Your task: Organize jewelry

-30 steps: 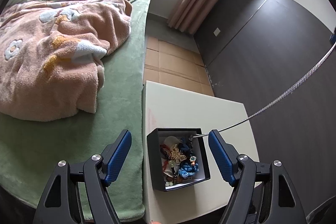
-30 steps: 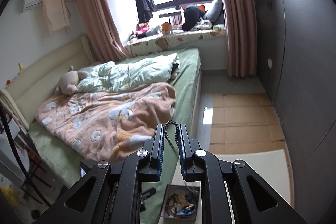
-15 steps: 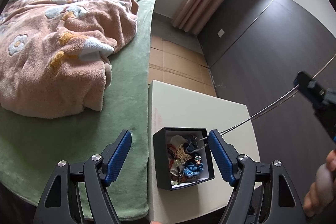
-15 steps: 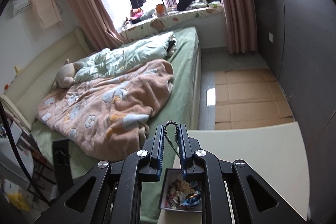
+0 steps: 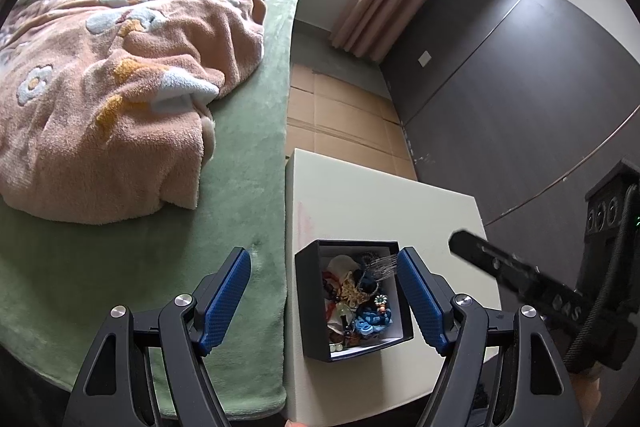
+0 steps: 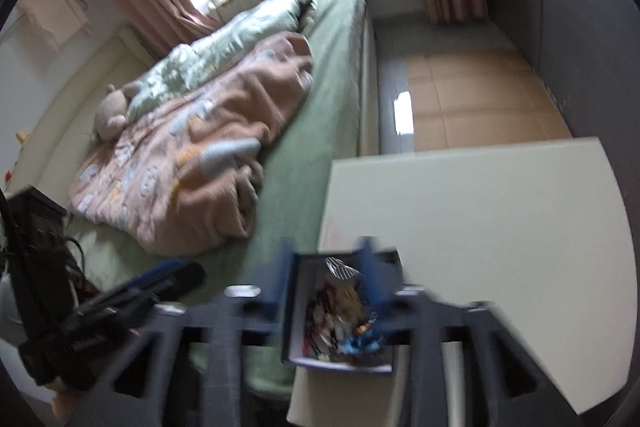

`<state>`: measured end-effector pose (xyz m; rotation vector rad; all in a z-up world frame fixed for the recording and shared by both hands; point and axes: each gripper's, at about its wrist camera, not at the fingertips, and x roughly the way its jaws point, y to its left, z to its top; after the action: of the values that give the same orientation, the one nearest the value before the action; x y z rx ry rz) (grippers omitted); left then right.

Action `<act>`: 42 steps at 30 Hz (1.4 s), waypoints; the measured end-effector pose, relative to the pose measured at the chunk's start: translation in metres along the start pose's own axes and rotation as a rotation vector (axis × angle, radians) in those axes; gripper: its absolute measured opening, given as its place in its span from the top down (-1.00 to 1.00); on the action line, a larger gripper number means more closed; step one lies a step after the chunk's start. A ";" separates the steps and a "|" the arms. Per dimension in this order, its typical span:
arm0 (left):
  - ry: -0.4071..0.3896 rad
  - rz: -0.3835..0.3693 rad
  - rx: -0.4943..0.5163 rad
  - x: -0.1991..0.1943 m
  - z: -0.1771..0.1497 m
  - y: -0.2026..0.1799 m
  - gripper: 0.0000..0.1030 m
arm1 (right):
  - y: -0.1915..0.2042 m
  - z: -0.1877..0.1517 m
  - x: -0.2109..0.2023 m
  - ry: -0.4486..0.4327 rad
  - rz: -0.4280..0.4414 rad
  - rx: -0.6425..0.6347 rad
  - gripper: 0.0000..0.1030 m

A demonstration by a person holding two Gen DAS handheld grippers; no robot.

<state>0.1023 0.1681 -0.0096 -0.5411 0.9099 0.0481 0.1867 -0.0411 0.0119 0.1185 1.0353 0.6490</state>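
The jewelry (image 5: 356, 301) lies heaped in a small black box (image 5: 312, 311) with a white lining, a tangle of beads, cords and a blue knotted piece. The box stands on the cream table (image 5: 384, 203), close to the table's left edge and toward its near edge, and that left edge runs along the side of the bed (image 5: 240, 187).

The left tool (image 5: 324, 299) hangs above the box with its blue-padded fingers (image 5: 224, 295) spread wide; one finger is over the green bed cover, the other over the box's right wall, and nothing is between them.

The right tool (image 6: 326, 277) is badly blurred in its own view. Its fingers stand apart, one on either side of the top of the box, and a thin pale chain (image 6: 340, 267) shows as a streak between them, above the heap; whether the fingers touch the chain cannot be told. In the left view the same chain (image 5: 382, 261) appears as a faint smear at the box's far right corner, and part of the right tool's dark body (image 5: 516, 279) reaches in from the table's right side.

A pink flowered blanket (image 5: 104, 115) is bunched on the bed, and brown cardboard (image 5: 340, 119) covers the floor beyond the table's far edge.
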 end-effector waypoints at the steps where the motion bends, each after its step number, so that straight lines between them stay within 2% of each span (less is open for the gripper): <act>1: 0.001 0.002 0.002 0.000 0.000 -0.001 -0.48 | -0.004 -0.003 -0.003 -0.010 -0.003 0.002 -0.47; 5: 0.007 0.021 0.030 0.002 -0.003 -0.009 -0.48 | -0.021 -0.013 -0.021 -0.019 -0.009 0.011 -0.53; 8: 0.008 0.050 0.067 0.004 -0.008 -0.020 -0.48 | -0.034 -0.019 -0.037 -0.035 -0.022 0.018 -0.86; 13: -0.011 0.078 0.130 0.000 -0.016 -0.037 -0.50 | -0.058 -0.035 -0.063 -0.050 -0.038 0.031 -0.91; 15: -0.024 0.080 0.152 -0.002 -0.019 -0.045 -0.69 | -0.069 -0.045 -0.075 -0.062 -0.041 0.040 -1.00; 18: -0.058 0.080 0.196 -0.007 -0.026 -0.058 -0.89 | -0.084 -0.061 -0.092 -0.084 -0.058 0.043 -1.00; 20: -0.069 0.080 0.232 -0.007 -0.035 -0.066 -0.92 | -0.092 -0.071 -0.102 -0.103 -0.080 0.048 -1.00; 23: -0.055 0.040 0.229 -0.005 -0.047 -0.070 -0.99 | -0.102 -0.087 -0.115 -0.135 -0.091 0.053 -1.00; 29: -0.086 0.002 0.297 -0.013 -0.072 -0.089 -0.99 | -0.119 -0.117 -0.136 -0.174 -0.106 0.061 -1.00; 32: -0.099 -0.032 0.327 -0.019 -0.086 -0.101 -0.99 | -0.124 -0.128 -0.145 -0.186 -0.151 0.051 -1.00; 37: -0.135 -0.028 0.370 -0.038 -0.108 -0.114 -0.99 | -0.127 -0.142 -0.161 -0.199 -0.170 0.048 -1.00; 42: -0.134 -0.005 0.391 -0.055 -0.126 -0.115 -0.99 | -0.119 -0.156 -0.177 -0.204 -0.205 0.015 -1.00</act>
<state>0.0059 0.0205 0.0191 -0.1736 0.7618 -0.0955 0.0500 -0.2667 0.0192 0.0879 0.8421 0.4333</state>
